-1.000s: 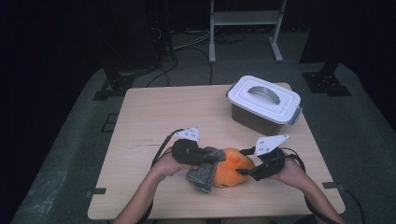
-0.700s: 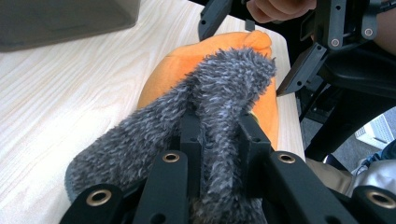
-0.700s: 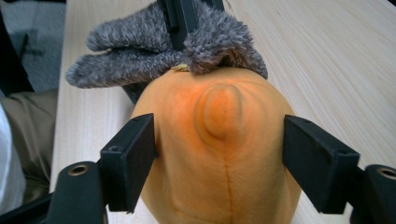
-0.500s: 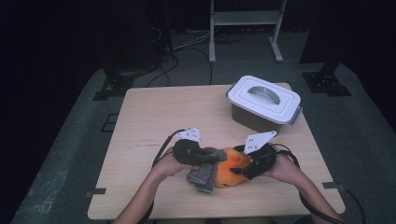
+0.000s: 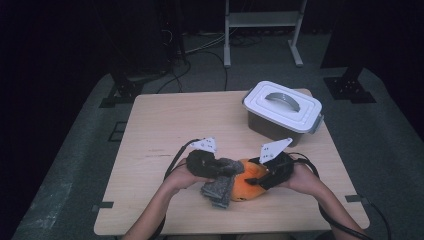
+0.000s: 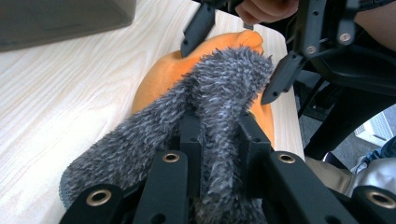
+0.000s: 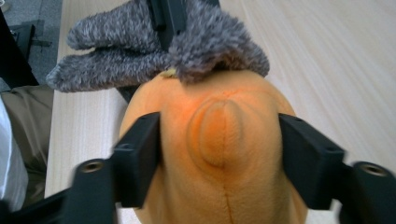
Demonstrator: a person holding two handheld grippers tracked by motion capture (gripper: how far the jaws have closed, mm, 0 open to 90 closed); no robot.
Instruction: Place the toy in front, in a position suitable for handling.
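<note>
Orange plush toy (image 5: pixel 247 186) with a fuzzy grey fabric piece (image 5: pixel 220 185) lies on the pale wooden worktop (image 5: pixel 175 125), in front of the lidded grey bin (image 5: pixel 282 112). Left claw (image 6: pixel 219 126) clamps the grey fabric. Right claw (image 7: pixel 219 140), jaws just closing, straddles the orange body, apparently pressing it.

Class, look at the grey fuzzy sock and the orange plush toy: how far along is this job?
Done: left tongs are clamped on the grey fuzzy sock. In hand: right tongs, just closing, straddle the orange plush toy, with the sock's opening over its tip. Left: drawing the sock along the toy; the white lidded plastic box stays shut.
</note>
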